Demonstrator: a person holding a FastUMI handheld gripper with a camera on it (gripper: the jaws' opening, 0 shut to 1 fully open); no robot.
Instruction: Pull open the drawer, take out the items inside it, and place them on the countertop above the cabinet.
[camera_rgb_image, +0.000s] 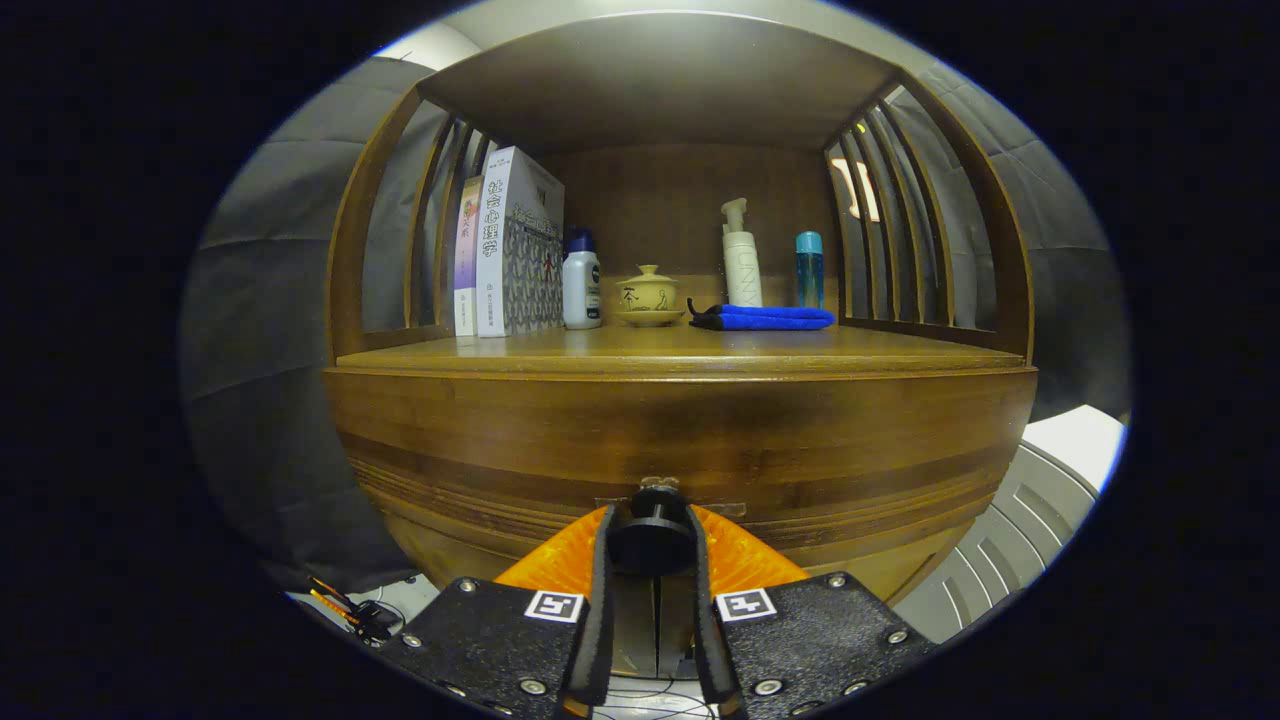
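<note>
Drawer (680, 440) front and centre, shut flush in the cabinet, its dark knob (652, 540) sitting low in the middle of the panel, and the gripper (652, 545) is right on it: fingers drawn in narrow, one on each side of the knob, both looking pressed against it. So the pull is set up, not made. Sweeping left to right along the countertop (680, 350) above: books (505, 245) standing at the left rail, a white bottle (581, 280) just beside them, a small lidded cup (648, 293) on its saucer, a folded blue cloth (765, 318) with a tall pump bottle (741, 260) behind it, and a teal-capped bottle (809, 270) near the right slats. Now the risks. The knob is small and round, so I'd judge the grip thin; pull off-axis, up or sideways, and the fingers could slide off the front and snap away with nothing gained. A crooked pull could also rack the drawer in its runners and jam it. Yank hard and the cabinet may jolt, and that tall pump bottle and the lidded cup look the likeliest to wobble. What's inside is hidden, so a sharp tug could send loose items sliding. And the back of the countertop is already crowded; whatever comes out will want the bare strip at the front.
</note>
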